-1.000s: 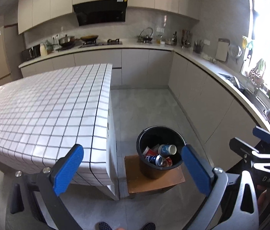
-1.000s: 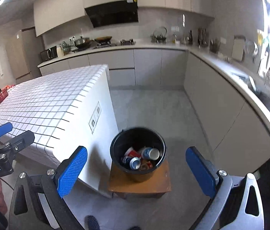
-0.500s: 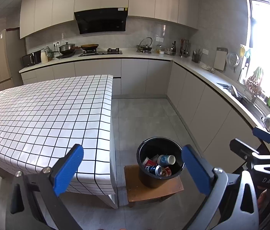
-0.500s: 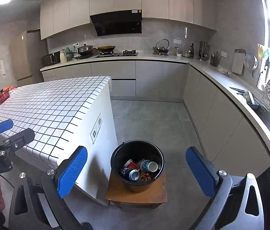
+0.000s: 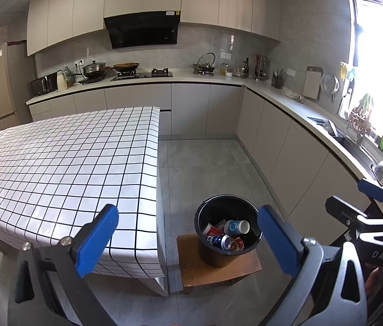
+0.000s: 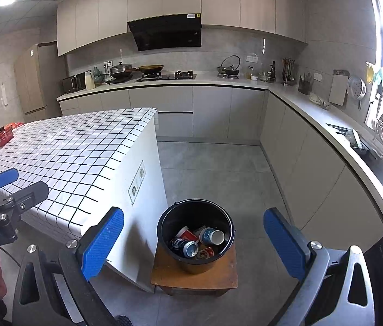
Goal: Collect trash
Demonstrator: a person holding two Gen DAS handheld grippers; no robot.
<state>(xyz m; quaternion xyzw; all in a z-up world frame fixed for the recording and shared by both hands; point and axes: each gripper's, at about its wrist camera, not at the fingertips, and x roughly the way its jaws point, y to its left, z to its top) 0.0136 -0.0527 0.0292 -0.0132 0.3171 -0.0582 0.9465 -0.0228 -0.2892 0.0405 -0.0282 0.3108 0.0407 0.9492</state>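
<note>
Both blue pads of the left gripper (image 5: 187, 240) stand wide apart, holding nothing, raised above the floor. Seen from the left wrist, a checked table (image 5: 63, 168) lies to the left, and the black bin (image 5: 228, 233) stands on a small wooden stool (image 5: 218, 270) just beside the table's corner. Inside the bin lie one blue-and-white paper cup (image 5: 236, 226), one drinks can (image 5: 221, 241) and some red wrappers.

From the right wrist, the right gripper (image 6: 194, 241) is likewise spread and empty. The bin (image 6: 195, 233) sits between its fingers, with grey cabinets (image 6: 300, 157) to the right and nothing between gripper and bin.
</note>
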